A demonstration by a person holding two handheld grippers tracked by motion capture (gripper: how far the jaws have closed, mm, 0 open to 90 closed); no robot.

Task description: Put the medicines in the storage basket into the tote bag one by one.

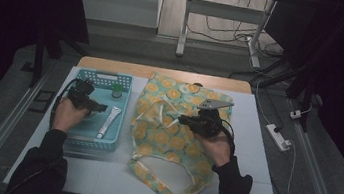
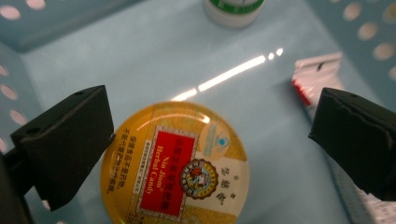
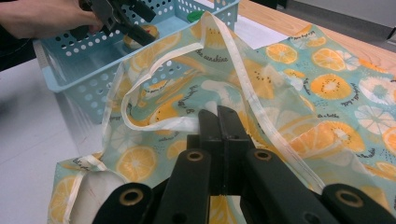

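My left claw (image 2: 210, 140) hangs apart over the candy tin (image 2: 175, 163) in the basket (image 1: 74, 137). My right claw (image 3: 218, 122), at 3 o'clock, clamped on bag's edge (image 3: 177, 125).

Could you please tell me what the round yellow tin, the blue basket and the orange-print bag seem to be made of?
The round yellow tin looks like glossy printed metal: its lid mirrors the lamp. The blue basket seems moulded plastic, with stiff walls, regular punched holes and a shiny floor. The orange-print bag looks like thin, matte woven cloth: it drapes and folds, with stitched cream edging.
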